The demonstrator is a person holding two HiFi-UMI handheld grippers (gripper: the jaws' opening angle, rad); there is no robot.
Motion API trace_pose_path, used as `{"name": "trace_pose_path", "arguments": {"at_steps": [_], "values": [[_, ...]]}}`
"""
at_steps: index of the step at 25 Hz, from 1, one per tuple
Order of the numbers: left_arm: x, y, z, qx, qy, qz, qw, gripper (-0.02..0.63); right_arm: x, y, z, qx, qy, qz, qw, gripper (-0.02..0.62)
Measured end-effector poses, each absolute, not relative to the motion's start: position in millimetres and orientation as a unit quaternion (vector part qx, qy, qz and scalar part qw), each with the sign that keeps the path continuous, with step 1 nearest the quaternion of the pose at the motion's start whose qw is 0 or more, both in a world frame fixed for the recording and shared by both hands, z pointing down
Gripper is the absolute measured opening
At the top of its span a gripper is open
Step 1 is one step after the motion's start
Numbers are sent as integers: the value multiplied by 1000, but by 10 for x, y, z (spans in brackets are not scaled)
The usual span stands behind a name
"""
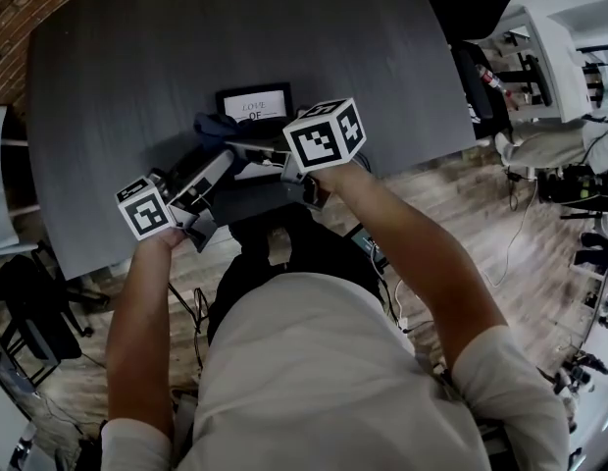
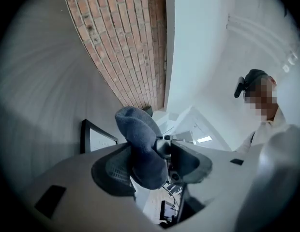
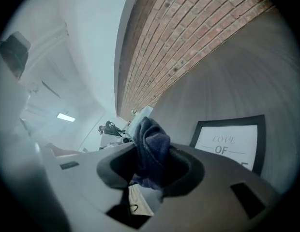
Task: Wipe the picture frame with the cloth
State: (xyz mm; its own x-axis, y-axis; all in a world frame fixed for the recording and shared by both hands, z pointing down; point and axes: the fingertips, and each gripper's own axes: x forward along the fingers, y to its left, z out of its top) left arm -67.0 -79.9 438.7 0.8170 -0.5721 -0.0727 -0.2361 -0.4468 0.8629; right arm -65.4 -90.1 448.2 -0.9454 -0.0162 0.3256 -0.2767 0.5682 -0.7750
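Jaws of right gripper [image 3: 150,167] are clamping the cloth [image 3: 151,139]; left gripper [image 2: 153,170] jaws are standing apart around it. Likely step: settling the grip. Next: bringing cloth onto the picture frame [image 3: 230,144].

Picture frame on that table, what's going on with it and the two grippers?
A person holds a gripper in each hand over the dark table, near the picture frame. The right gripper is clamped on a dark blue cloth. The cloth also sits between the jaws of the left gripper, which stand apart without pinching it. The cloth appears to be off the frame, so no wiping right now.
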Motion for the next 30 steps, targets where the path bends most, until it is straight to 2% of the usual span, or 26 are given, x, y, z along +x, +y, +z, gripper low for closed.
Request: {"name": "trace_pose_path", "arguments": {"at_steps": [3,8,12,13,16,21,23,24,30], "values": [[-796,-754,4371,827,-243,-197,467,204,-716,-886,4479,81,-863,484,121,136],[-807,-794,4289,805,-229,-246,488,185,-653,-893,4382,63,-837,540,64,169],[-890,-801,4294,792,-220,-263,506,138,-699,-858,4332,44,-853,516,63,188],[-913,-798,4317,791,-221,-260,507,126,-728,-834,4325,37,-856,511,66,220],[-907,-772,4357,791,-214,-256,512,126,-787,-717,4321,15,-868,489,85,239],[-822,-705,4321,804,-184,-233,515,172,-867,-610,4318,-10,-880,463,108,308],[-788,-689,4378,820,-187,-195,504,103,-903,-566,4360,-14,-884,449,127,316],[-804,-716,4424,825,-204,-179,496,92,-910,-557,4396,-10,-887,442,136,328],[-1357,-1129,4666,822,-370,-105,420,86,-610,-843,4808,111,-887,392,216,328]]}}
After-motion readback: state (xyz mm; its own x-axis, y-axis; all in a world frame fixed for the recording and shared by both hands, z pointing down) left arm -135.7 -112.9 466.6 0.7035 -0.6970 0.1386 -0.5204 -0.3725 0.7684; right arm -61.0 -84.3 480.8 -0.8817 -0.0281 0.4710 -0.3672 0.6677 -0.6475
